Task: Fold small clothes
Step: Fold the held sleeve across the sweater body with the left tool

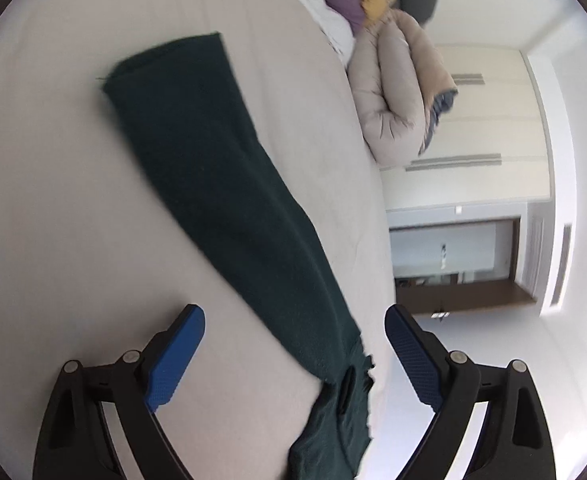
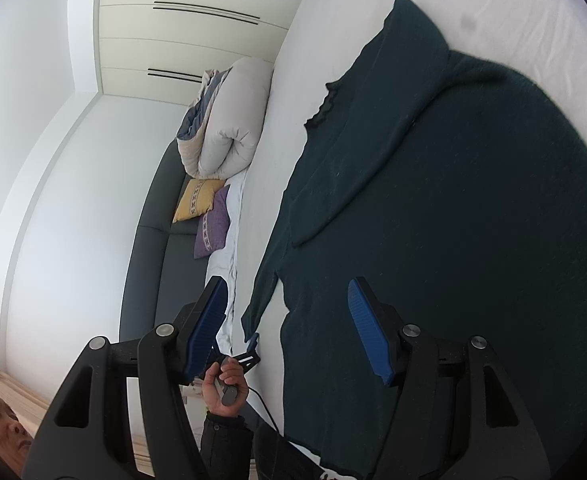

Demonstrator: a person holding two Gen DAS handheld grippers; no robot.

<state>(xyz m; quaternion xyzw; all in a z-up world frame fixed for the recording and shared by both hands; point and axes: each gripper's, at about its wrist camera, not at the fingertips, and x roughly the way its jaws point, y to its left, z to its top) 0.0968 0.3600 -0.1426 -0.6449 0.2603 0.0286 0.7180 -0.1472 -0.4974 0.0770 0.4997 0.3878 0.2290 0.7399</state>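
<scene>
1. Left wrist view is showing the left gripper standing wide open and empty over the bed, the dark green sweater running as a long sleeve from the upper left toward the bed's right edge
2. Right wrist view is showing the right gripper gaping with nothing pinched, hovering over the sweater's body near the bed's left edge
3. Judging the next fold, pinching both knit layers near the hem and carrying them evenly is looking wise, since the soft wool is draping limply
</scene>
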